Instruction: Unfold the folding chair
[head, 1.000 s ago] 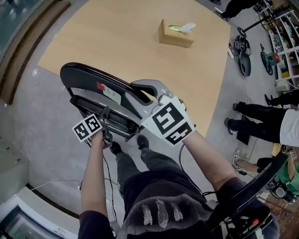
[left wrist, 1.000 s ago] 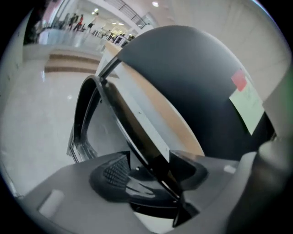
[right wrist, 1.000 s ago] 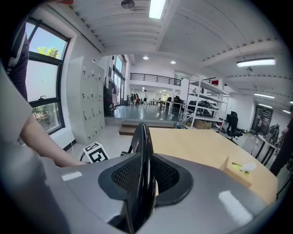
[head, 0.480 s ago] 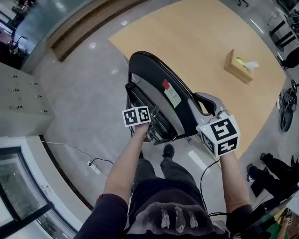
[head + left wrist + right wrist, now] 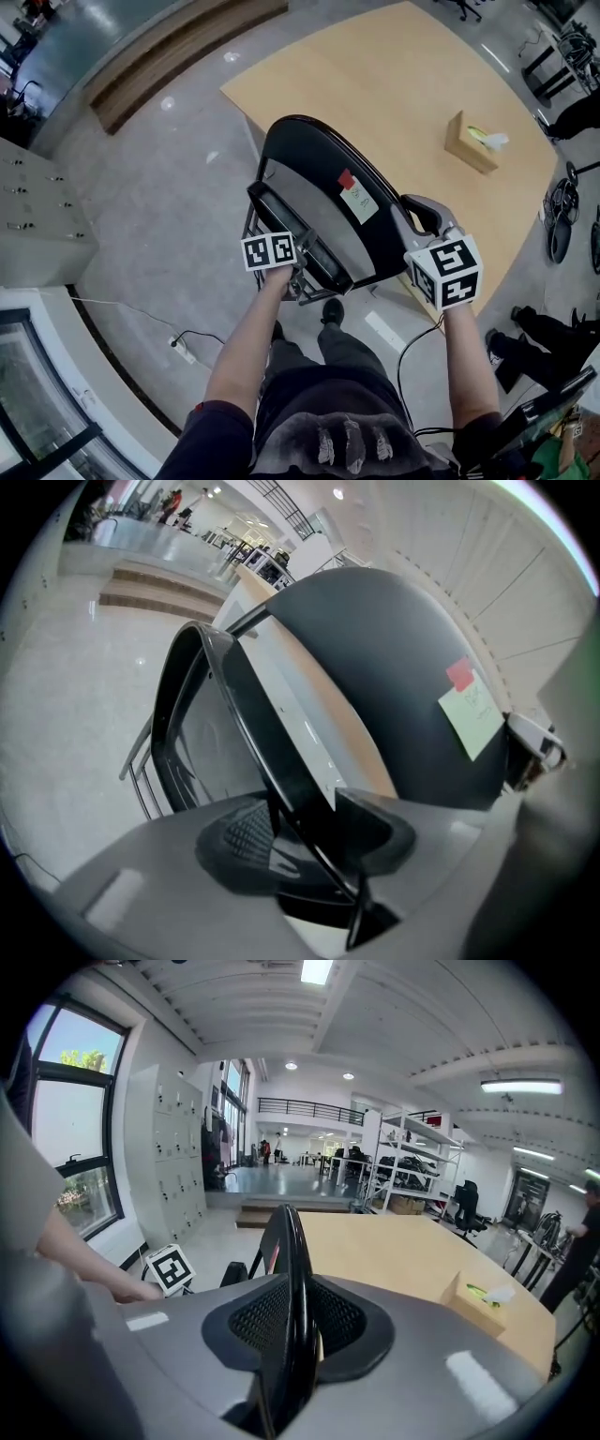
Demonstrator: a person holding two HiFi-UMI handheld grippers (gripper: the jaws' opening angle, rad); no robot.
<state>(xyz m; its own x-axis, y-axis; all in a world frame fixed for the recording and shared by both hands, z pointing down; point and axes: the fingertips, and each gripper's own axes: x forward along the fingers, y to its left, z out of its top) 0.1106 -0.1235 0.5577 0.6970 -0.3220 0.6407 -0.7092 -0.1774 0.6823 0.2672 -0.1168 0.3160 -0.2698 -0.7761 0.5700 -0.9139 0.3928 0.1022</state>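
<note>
My L gripper [image 5: 309, 846] just closed its jaws on the seat rim [image 5: 246, 726] of the black round-backed folding chair [image 5: 323, 178]; R gripper [image 5: 291, 1340] clamps its backrest edge [image 5: 292, 1260]

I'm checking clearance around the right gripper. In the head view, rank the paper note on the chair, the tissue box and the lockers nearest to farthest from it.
Right gripper, jaws shut on the chair's rim:
1. Paper note, on the chair back, just left.
2. Tissue box, on the table beyond.
3. Lockers, far left.

Black folding chair [image 5: 370, 239], upright, barely open
</note>
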